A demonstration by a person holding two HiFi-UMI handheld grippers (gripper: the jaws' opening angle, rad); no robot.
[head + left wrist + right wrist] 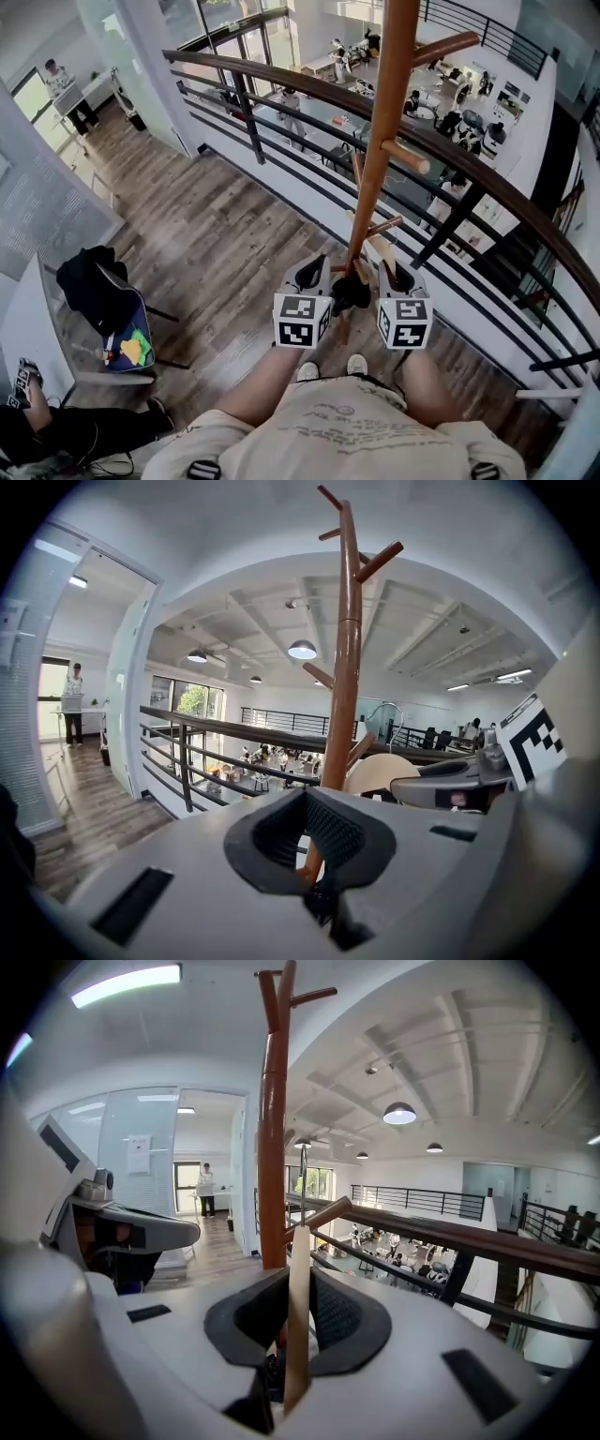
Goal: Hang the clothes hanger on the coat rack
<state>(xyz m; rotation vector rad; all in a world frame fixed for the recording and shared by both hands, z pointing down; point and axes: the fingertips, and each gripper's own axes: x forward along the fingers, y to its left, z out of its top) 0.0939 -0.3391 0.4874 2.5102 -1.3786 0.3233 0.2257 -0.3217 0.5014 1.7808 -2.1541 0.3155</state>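
1. Left gripper (pixel 314 267) and right gripper (pixel 392 272) flank the coat rack (pixel 389 94), whose tall wooden pole we see standing just inside the railing (pixel 281 84).
2. We see the clothes hanger (pixel 298 1307), pale wood, held upright and clamped between the right gripper's jaws, close beside the pole and its lower pegs.
3. We find the left gripper's jaws only a narrow slit apart, with nothing held.
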